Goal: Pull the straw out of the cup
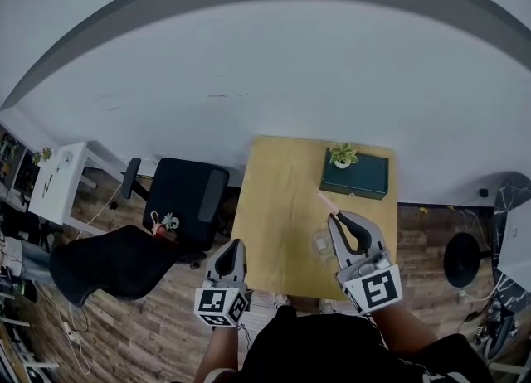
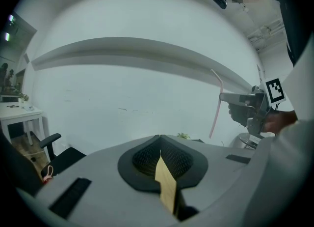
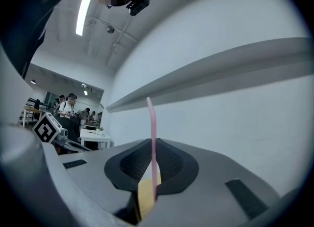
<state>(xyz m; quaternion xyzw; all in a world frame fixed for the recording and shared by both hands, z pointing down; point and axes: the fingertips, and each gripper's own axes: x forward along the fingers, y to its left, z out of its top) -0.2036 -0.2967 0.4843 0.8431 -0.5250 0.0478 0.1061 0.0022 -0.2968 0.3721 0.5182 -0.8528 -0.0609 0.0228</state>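
My right gripper (image 1: pixel 333 218) is shut on a thin pink straw (image 1: pixel 325 201), which sticks out past its tips over the wooden table (image 1: pixel 278 207). In the right gripper view the straw (image 3: pixel 152 127) stands upright between the closed jaws (image 3: pixel 150 145). A clear plastic cup (image 1: pixel 321 245) stands on the table just left of that gripper, and the straw is apart from it. The left gripper view shows the straw (image 2: pixel 216 104) hanging free in the air from the right gripper (image 2: pixel 226 97). My left gripper (image 1: pixel 235 244) hangs off the table's front left edge, jaws together with nothing in them (image 2: pixel 159 140).
A dark green box (image 1: pixel 357 176) with a small plant (image 1: pixel 342 155) sits at the table's far right. A black office chair (image 1: pixel 187 195) stands left of the table, with a white side table (image 1: pixel 60 176) further left. A round stool (image 1: pixel 463 259) is at the right. People stand far behind (image 3: pixel 68 105).
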